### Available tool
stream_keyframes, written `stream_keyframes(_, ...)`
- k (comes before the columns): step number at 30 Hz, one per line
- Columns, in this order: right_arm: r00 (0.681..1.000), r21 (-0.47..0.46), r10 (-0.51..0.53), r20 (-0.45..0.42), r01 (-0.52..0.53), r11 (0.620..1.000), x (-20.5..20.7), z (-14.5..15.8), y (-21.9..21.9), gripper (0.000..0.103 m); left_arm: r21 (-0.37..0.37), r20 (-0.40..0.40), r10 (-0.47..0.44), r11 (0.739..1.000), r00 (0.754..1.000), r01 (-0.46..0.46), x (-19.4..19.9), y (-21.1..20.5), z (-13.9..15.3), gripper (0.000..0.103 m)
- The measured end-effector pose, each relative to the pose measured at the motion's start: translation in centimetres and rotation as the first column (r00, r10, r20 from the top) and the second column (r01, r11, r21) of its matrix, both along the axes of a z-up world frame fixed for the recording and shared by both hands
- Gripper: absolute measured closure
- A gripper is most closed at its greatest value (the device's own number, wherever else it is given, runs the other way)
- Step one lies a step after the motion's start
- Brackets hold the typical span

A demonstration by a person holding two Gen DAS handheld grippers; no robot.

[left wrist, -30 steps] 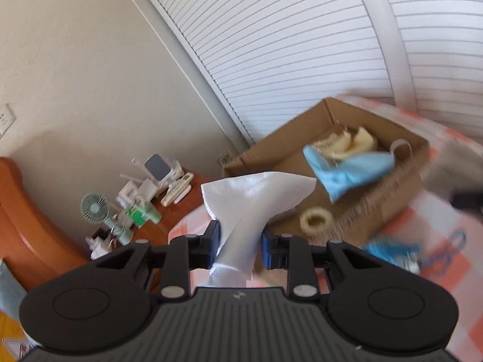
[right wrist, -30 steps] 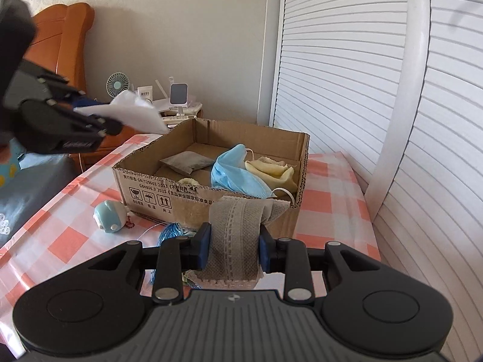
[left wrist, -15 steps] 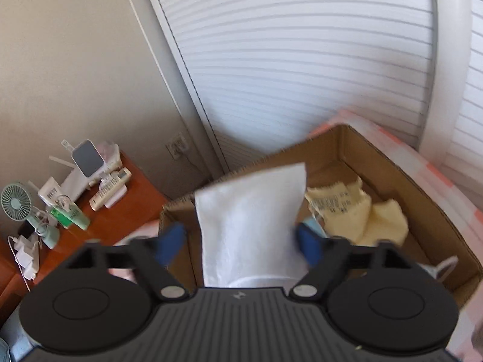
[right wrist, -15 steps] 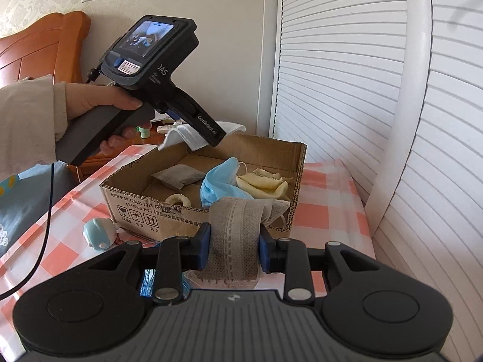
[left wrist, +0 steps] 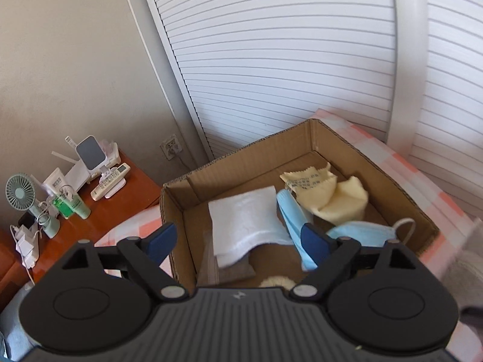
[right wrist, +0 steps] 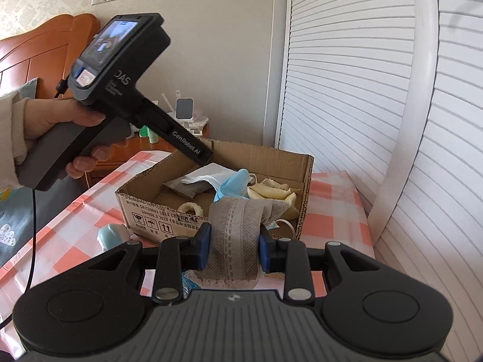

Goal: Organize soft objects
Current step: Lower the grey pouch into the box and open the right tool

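1. Left claw (left wrist: 237, 242): released, jaws spread wide, nothing btwn them; it hangs over the cardboard box (left wrist: 356, 154), pointing down into it.
2. White cloth (left wrist: 247, 220) lies inside the box, left-centre, draped partly over a grey cloth (left wrist: 232, 271) on the box floor. Apart from both left fingers.
3. Right claw (right wrist: 233, 249): clenched on a grey mesh cloth (right wrist: 234, 238), which stands up btwn the blue pads (right wrist: 203, 249) w/ its top folded over to the right. It sits in front of the box's near wall, outside the box.
4. Also in the box: blue face mask (left wrist: 359, 235) w/ white ear loop, yellow cloth (left wrist: 329, 196) toward the far right corner, a pale fuzzy ring (right wrist: 190, 208) near the front wall.
5. Box sits on the tabletop w/ pink-and-white check cover (right wrist: 75, 211). A pale blue round item (right wrist: 111, 235) rests on the cover just beside the box's front left corner; can't tell what it is.
6. Right-wrist view: person's left hand (right wrist: 60, 126) grips the left claw's handle, nose of the tool over the box's back left edge.
7. Bkgd: orange wood nightstand (left wrist: 120, 199) w/ small fan (left wrist: 21, 193), remotes & tubes; white louvred doors (left wrist: 302, 60) behind the box.
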State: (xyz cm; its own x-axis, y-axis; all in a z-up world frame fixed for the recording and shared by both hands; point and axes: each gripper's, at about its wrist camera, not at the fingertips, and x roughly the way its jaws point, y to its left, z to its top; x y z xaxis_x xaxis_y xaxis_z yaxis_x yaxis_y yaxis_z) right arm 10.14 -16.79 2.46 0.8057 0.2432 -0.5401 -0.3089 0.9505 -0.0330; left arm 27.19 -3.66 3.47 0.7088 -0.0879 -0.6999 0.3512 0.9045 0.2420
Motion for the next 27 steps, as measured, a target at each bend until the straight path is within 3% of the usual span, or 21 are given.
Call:
stream_keyframes(7, 1.0, 0.014, 0.011, -0.01, -0.011, 1.0, 0.4, 1.0, 0.2, 0.067, -0.072, 0.001, 0.031, 0.997, 1.0, -0.031, -6.2, 2.7, 2.5, 0.007)
stream_keyframes(16, 0.998, 0.047, 0.019, -0.059, -0.016, 0.999, 3.8, 1.1, 1.1, 0.067, -0.161, 0.009, 0.115, 0.981, 0.993, -0.112, -13.9, 5.8, 2.1, 0.002)
stream_keyframes(27, 0.979, 0.121, 0.144, -0.143, -0.127, 0.984, 11.2, 1.3, 5.7, 0.067, -0.158, 0.019, 0.192, 0.97, 0.981, -0.187, -17.1, 6.8, 1.4, 0.002)
